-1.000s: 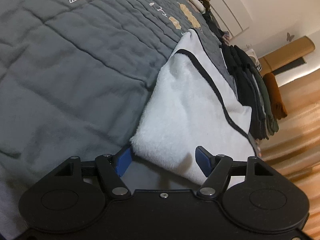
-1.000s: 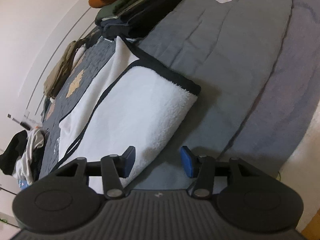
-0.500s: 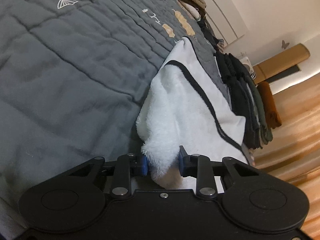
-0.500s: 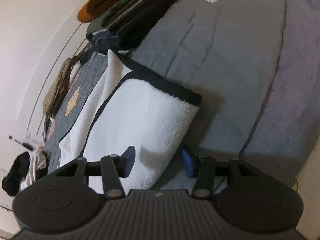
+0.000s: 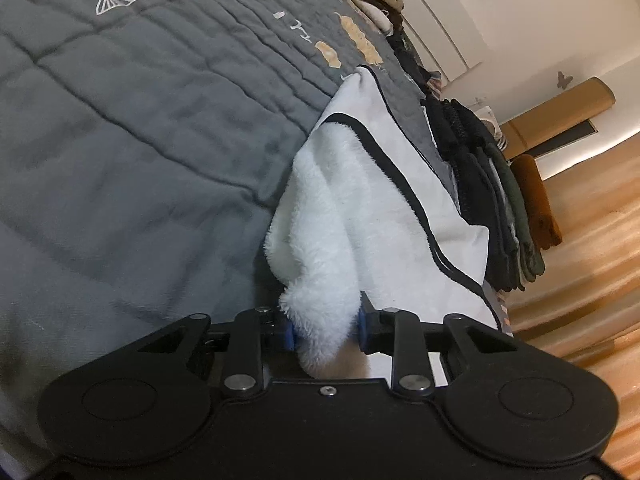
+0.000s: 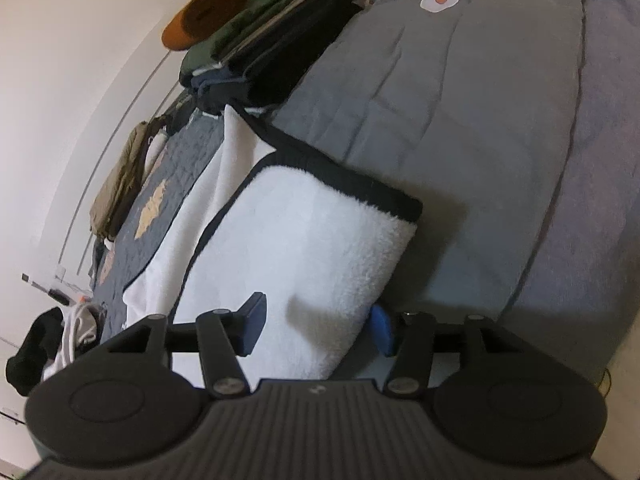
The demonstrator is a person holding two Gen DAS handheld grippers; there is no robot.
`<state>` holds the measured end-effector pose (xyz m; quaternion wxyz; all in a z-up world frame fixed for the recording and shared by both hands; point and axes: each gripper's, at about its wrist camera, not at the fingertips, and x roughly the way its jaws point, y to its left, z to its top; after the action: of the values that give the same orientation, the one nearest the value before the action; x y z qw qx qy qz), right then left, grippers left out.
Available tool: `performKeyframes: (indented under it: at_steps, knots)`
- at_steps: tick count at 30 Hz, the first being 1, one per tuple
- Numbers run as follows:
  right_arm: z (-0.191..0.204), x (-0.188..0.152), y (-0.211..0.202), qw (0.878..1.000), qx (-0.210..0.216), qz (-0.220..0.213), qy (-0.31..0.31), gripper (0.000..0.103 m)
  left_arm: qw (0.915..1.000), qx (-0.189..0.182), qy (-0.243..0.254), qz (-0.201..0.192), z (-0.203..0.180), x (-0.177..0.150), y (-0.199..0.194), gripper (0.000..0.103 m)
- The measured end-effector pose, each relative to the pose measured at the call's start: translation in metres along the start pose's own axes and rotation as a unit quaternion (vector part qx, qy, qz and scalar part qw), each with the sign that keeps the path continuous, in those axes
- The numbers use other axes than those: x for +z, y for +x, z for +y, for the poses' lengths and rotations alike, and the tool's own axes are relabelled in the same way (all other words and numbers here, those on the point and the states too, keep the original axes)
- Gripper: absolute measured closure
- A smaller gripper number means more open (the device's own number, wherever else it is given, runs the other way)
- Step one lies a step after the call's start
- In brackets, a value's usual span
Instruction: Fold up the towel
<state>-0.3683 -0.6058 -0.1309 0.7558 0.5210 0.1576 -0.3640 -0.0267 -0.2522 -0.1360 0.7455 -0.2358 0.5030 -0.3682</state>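
A fluffy white towel with a black border lies folded on a grey quilted bed. My left gripper is shut on the towel's near corner, which bunches up between the blue pads. In the right wrist view the towel reaches down between the fingers of my right gripper. Its jaws are opening: the left pad rests over the white pile, the right pad sits just off the towel's edge, and neither presses on the cloth.
A stack of folded dark, green and brown clothes sits on the bed just beyond the towel, also seen as the clothes stack. Loose garments lie at the left. The bed's edge and wooden floor are to the right.
My left gripper went from wide open around the towel's corner to shut on it, and the corner now bunches upward. My right gripper came closer over the towel's edge and its jaws spread slightly.
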Motion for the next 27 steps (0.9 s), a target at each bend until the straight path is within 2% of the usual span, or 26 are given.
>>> performKeyframes:
  at_steps: [2,3,6,8,10,12,15,21,27]
  knots:
    - [0.001,0.0,0.004,1.0,-0.006,0.002,-0.005,0.049,0.9999,0.013,0.002,0.009,0.001,0.0,0.004,0.069]
    - [0.002,0.0,0.006,1.0,-0.009,0.001,-0.009,0.049,0.9997,0.019,0.003,0.012,0.001,0.0,0.006,0.069]
    - [0.006,-0.001,0.01,1.0,-0.015,-0.001,-0.022,0.049,0.9997,0.021,0.013,0.008,0.0,-0.001,0.006,0.07]
    - [0.008,-0.002,0.011,1.0,-0.016,-0.003,-0.026,0.05,0.9995,0.021,0.021,0.005,-0.003,-0.001,0.004,0.075]
    - [0.012,-0.003,0.012,0.999,-0.016,-0.003,-0.034,0.056,0.9994,0.019,0.029,0.001,-0.004,0.0,0.002,0.079]
    - [0.014,-0.003,0.011,0.999,-0.015,-0.005,-0.036,0.08,0.9992,0.018,0.036,-0.003,-0.007,0.0,0.0,0.082]
    - [0.015,-0.002,0.009,1.0,-0.007,-0.006,-0.022,0.088,0.9988,0.014,0.046,-0.011,-0.01,0.002,-0.007,0.085]
    - [0.036,-0.007,-0.002,0.999,0.04,-0.005,-0.022,0.091,0.998,0.004,0.056,-0.03,-0.014,0.015,-0.037,0.088]
    - [0.07,-0.034,-0.002,0.995,0.082,0.029,-0.05,0.091,0.9953,0.03,0.076,-0.052,-0.009,0.037,-0.08,0.089]
